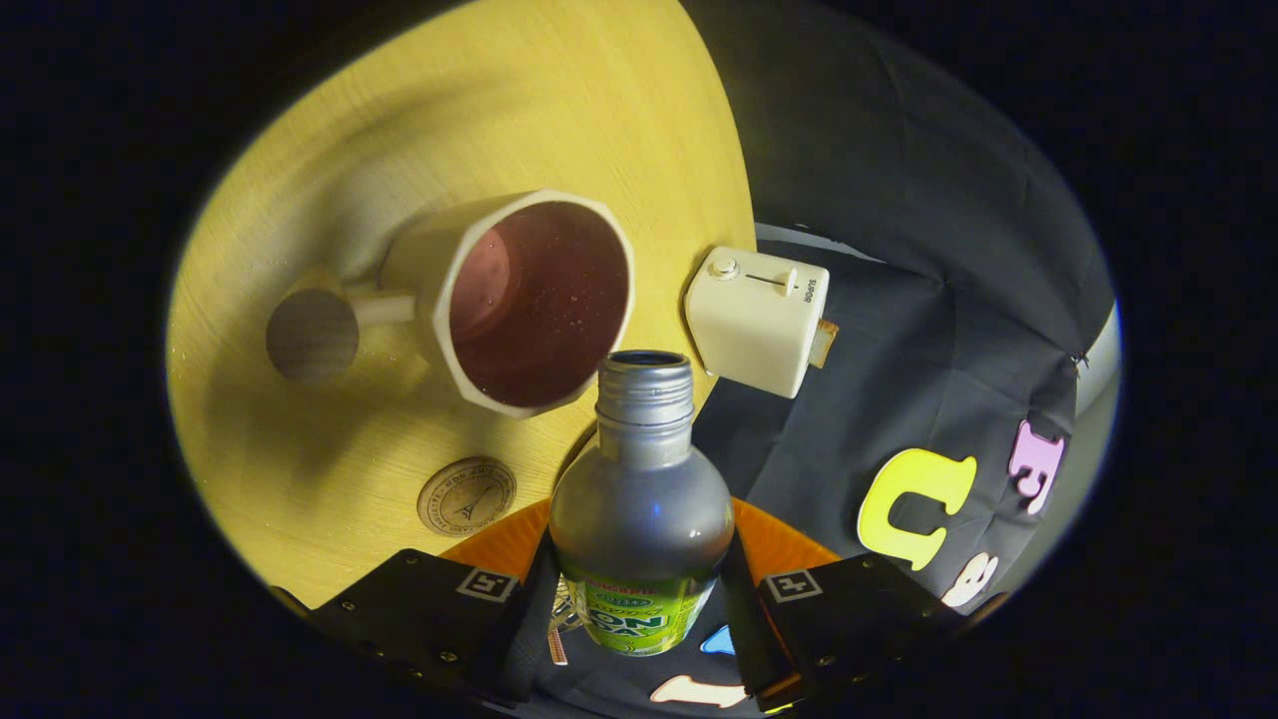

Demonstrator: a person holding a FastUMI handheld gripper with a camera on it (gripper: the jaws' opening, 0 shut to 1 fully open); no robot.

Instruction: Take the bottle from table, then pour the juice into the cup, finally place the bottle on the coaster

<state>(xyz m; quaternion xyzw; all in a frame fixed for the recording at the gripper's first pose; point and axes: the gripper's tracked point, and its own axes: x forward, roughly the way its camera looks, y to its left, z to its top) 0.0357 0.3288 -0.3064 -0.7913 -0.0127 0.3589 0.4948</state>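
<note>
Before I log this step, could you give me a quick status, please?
Gripper shut on bottle. Open neck just short of cup. Coaster beside it. Nothing in the way.

The toaster (757, 320) reads "SUPOR"; the bottle (642, 499) label looks partly hidden.

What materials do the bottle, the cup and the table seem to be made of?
Bottle, gripped between both fingers of the gripper: probably aluminium, with a matte silver body, a threaded neck and a printed green label.
Cup, just beyond it: apparently glazed ceramic, cream and faceted, with a glossy wet inside.
Table: light wood or wood-look laminate, with fine grain lines.
</note>
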